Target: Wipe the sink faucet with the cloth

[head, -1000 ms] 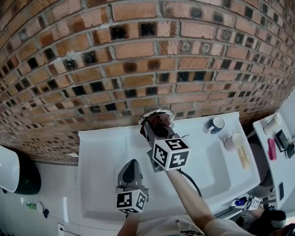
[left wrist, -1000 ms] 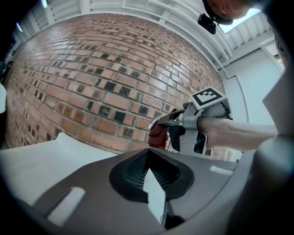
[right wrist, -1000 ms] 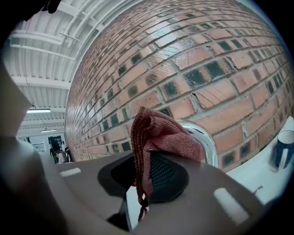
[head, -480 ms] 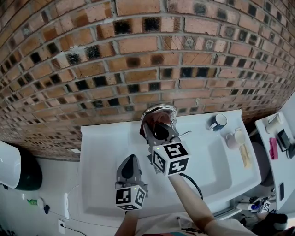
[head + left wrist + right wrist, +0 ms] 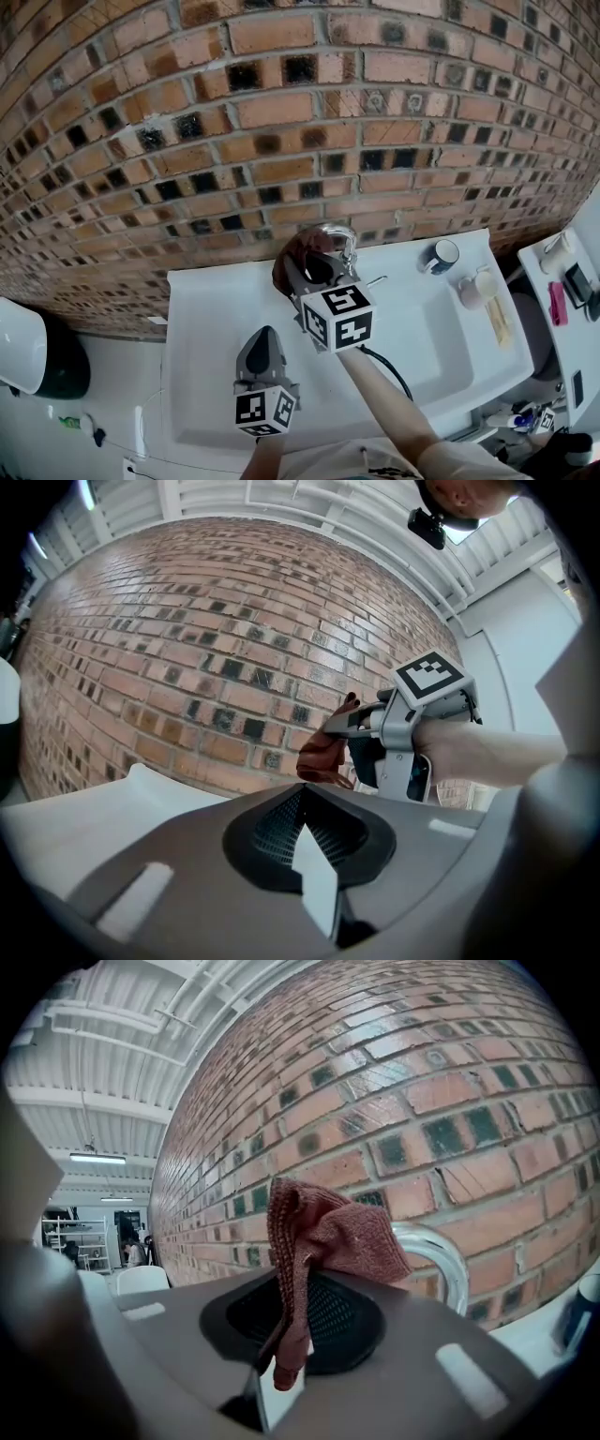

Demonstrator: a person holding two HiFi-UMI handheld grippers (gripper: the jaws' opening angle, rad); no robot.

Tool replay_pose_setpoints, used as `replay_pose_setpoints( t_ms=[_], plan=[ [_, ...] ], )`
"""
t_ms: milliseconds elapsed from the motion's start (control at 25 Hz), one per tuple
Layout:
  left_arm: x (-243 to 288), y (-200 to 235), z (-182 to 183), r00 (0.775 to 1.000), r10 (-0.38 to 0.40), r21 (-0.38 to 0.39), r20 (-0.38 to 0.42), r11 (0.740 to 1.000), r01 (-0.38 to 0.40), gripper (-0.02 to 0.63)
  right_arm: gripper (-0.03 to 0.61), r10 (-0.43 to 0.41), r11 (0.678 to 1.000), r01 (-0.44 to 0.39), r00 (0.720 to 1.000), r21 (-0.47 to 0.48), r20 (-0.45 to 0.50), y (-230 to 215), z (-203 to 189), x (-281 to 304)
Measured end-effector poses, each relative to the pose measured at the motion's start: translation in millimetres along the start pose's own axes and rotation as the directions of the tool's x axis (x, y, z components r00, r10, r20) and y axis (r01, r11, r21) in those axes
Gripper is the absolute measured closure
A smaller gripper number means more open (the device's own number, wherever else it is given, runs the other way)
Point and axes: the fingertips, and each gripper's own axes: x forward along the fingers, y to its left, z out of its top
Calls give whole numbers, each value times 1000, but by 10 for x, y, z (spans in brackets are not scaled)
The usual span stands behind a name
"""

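The chrome faucet [image 5: 343, 236] arches out from the brick wall over the white sink [image 5: 211, 309]. A dark red cloth [image 5: 298, 255] is bunched against the left part of the arch. My right gripper [image 5: 314, 270] is shut on it, with its marker cube nearer to me. In the right gripper view the cloth [image 5: 323, 1241] drapes over my closed jaws and the faucet [image 5: 442, 1258] curves just behind it. My left gripper [image 5: 265, 339] hovers shut over the basin, holding nothing, below and left of the faucet. The left gripper view shows the cloth [image 5: 324, 752] ahead.
A dark mug [image 5: 439, 253] and a pale cup [image 5: 474, 286] stand on the sink's right rim. The brick wall [image 5: 281, 122] rises right behind the faucet. A dark bin [image 5: 42, 356] sits at the left, and a shelf with small items [image 5: 562, 281] at the right.
My right gripper has carried the cloth a little left and up along the faucet arch, so its right end now shows. The left gripper has hardly moved.
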Motion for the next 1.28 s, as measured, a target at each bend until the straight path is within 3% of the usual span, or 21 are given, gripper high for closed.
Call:
replay_pose_setpoints(
  t_ms=[280, 480, 720, 840, 960, 1120, 1280],
  plan=[
    [21, -99, -3, 1000, -21, 5, -3, 1000, 21, 607, 534, -42, 999, 42, 997, 7, 59, -178, 222, -186],
    [24, -82, -2, 1000, -14, 1, -2, 1000, 14, 607, 534, -131, 991, 126, 984, 46, 120, -535, 377, -424],
    [33, -116, -39, 1000, -25, -4, -10, 1000, 25, 607, 534, -251, 966, 240, 960, 100, 121, -1015, 363, -623],
    [38, -110, -59, 1000, -23, -7, -15, 1000, 23, 607, 534, -315, 947, 308, 945, 94, 82, -1283, 281, -677],
    [51, -103, -88, 1000, -21, -12, -23, 1000, 20, 607, 535, -356, 931, 357, 934, 76, -21, -1550, 49, -662],
    [75, -102, -136, 999, -20, -18, -35, 1000, 19, 607, 534, -361, 931, 366, 918, 0, -165, -1635, -412, -542],
    [99, -77, -193, 999, -12, -26, -45, 1000, 11, 607, 535, -363, 931, 364, 905, -35, -223, -1532, -733, -479]
  ],
)
